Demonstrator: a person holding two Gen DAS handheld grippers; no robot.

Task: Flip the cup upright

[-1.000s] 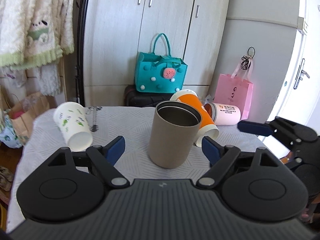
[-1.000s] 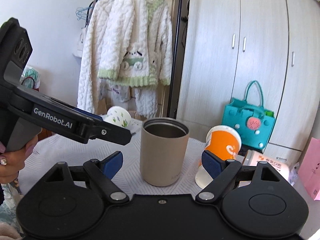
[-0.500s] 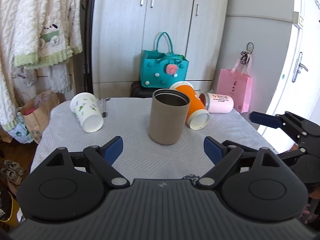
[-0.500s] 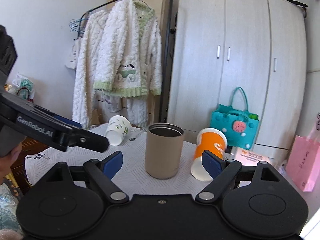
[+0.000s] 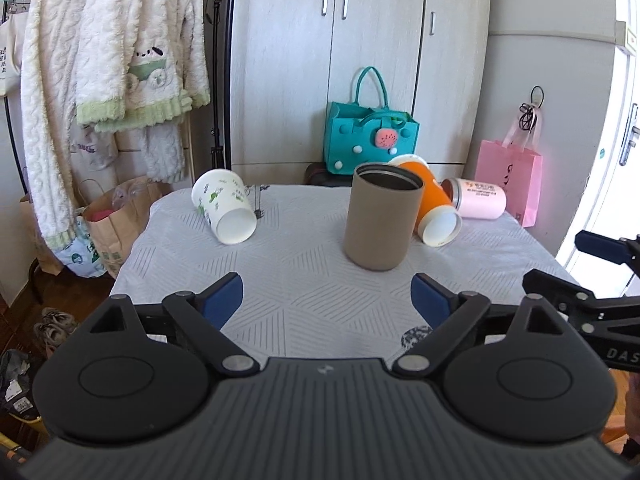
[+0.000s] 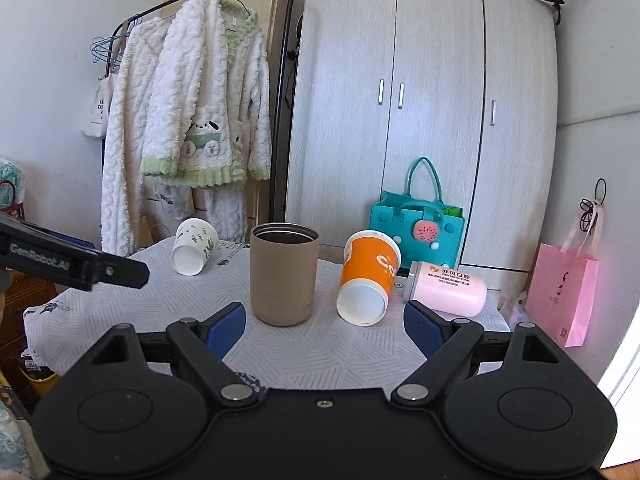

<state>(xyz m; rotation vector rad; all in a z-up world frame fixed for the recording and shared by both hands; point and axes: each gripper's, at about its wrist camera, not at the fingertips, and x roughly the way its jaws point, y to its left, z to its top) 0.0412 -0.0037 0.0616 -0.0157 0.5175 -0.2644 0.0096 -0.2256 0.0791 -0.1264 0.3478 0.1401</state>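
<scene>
A tan metal cup stands upright in the middle of the table. An orange paper cup lies tilted just right of it. A pink tumbler lies on its side at the far right. A white paper cup with green print lies on its side at the far left. My left gripper is open and empty, well short of the tan cup. My right gripper is open and empty, also back from the cups.
The table has a white patterned cloth. Behind it are a teal bag, a pink bag, a wardrobe and hanging white robes. A paper bag sits on the floor at the left.
Both grippers have pulled back from the tan cup, which stays upright on the table. More of the table shows in both views.
</scene>
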